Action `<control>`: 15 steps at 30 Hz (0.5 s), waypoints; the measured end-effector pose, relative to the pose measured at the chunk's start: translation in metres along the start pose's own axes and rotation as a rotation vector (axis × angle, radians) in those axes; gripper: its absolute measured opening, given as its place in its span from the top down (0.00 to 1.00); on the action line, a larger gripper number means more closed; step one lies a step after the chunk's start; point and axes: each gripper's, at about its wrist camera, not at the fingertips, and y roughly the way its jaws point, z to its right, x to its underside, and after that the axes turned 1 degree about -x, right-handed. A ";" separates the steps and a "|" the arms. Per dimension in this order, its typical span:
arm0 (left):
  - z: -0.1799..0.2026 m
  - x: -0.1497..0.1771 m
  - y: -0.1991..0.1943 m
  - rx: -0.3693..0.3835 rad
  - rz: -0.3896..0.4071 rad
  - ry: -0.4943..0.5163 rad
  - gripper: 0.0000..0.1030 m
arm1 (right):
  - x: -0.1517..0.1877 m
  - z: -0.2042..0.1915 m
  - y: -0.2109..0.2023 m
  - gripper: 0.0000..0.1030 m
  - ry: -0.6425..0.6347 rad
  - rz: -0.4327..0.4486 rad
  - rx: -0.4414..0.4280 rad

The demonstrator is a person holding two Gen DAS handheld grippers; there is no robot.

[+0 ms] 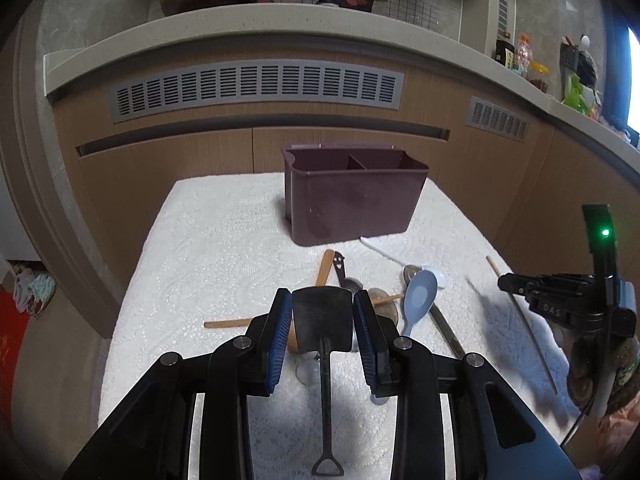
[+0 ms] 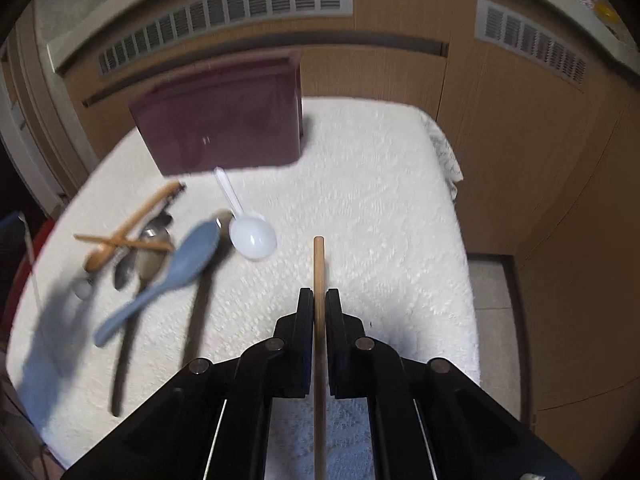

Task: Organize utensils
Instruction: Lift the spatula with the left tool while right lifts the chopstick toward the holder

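My left gripper (image 1: pixel 322 314) is open, its blue pads on either side of a small black shovel-shaped spoon (image 1: pixel 322 320) that lies on the white cloth. My right gripper (image 2: pixel 319 300) is shut on a wooden chopstick (image 2: pixel 319 264) that runs forward between the fingers. It also shows in the left wrist view (image 1: pixel 508 282). A maroon two-compartment utensil holder (image 1: pixel 354 196) stands at the far side of the table and also shows in the right wrist view (image 2: pixel 224 120). A blue spoon (image 2: pixel 180 268), a white plastic spoon (image 2: pixel 252 236) and wooden and metal utensils (image 2: pixel 128 240) lie in a pile.
The white textured cloth (image 2: pixel 380 184) covers a small table. Wooden cabinets with grey vents (image 1: pixel 256 88) stand behind it. A dark chopstick (image 2: pixel 200 320) lies right of the blue spoon. Another thin stick (image 1: pixel 532 332) lies at the right in the left wrist view.
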 end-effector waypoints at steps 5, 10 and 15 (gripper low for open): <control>-0.004 -0.026 -0.013 0.019 0.076 -0.025 0.70 | -0.022 0.001 -0.033 0.95 0.035 0.114 -0.038; -0.005 -0.084 -0.030 0.041 0.211 -0.004 0.70 | -0.081 -0.008 -0.074 0.95 0.013 0.302 -0.041; -0.011 -0.138 -0.031 0.057 0.307 0.005 0.70 | -0.148 -0.019 -0.100 0.95 -0.019 0.461 -0.041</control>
